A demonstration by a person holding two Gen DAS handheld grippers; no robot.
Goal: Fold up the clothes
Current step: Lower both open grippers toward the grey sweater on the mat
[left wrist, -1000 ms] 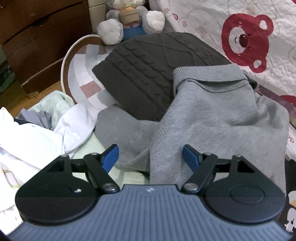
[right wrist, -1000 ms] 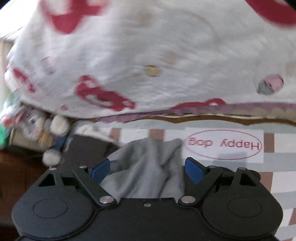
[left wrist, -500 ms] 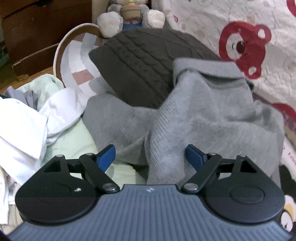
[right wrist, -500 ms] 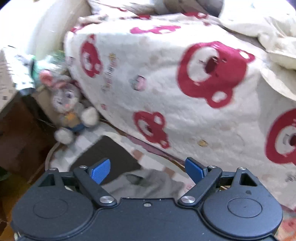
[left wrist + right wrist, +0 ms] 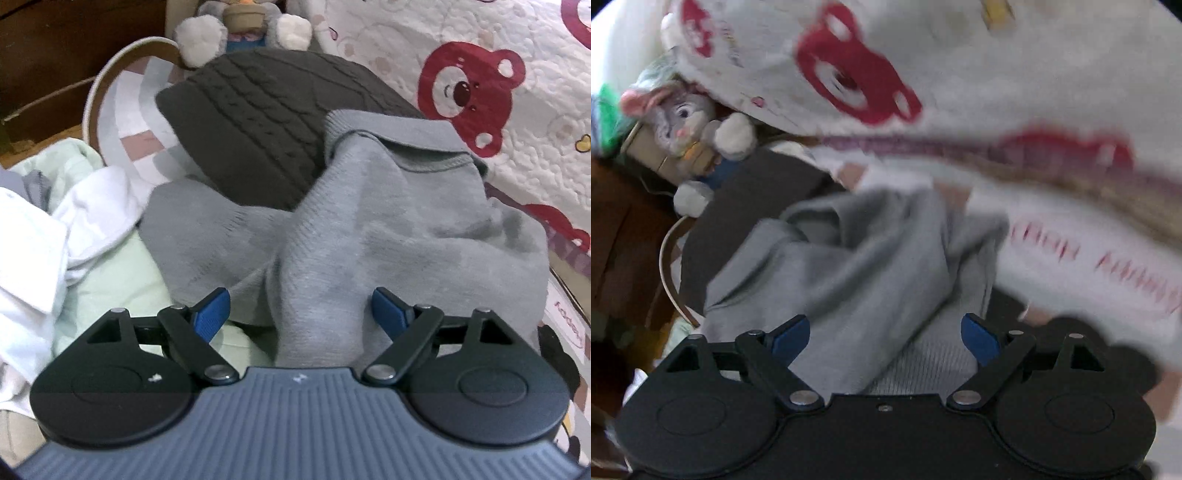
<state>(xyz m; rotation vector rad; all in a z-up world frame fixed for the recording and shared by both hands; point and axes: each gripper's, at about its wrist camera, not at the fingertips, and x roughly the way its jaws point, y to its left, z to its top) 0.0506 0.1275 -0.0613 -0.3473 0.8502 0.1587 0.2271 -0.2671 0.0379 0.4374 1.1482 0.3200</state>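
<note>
Your left gripper [image 5: 299, 312] has its jaws spread wide, a ridge of the grey sweater [image 5: 369, 229] between the blue pads without either pressing it. Your right gripper [image 5: 884, 334] is spread too, over the same sweater [image 5: 849, 266], rumpled and loose. At twelve o'clock from the left jaws lies a dark cable-knit sweater [image 5: 266, 114], the plush rabbit [image 5: 243, 26] beyond it. White clothes [image 5: 44, 236] pile at nine o'clock; the bear quilt [image 5: 480, 74] is at two.

Both grippers are black with blue fingers [image 5: 212, 308] and silver screws; the left's housing is ribbed grey-blue.
</note>
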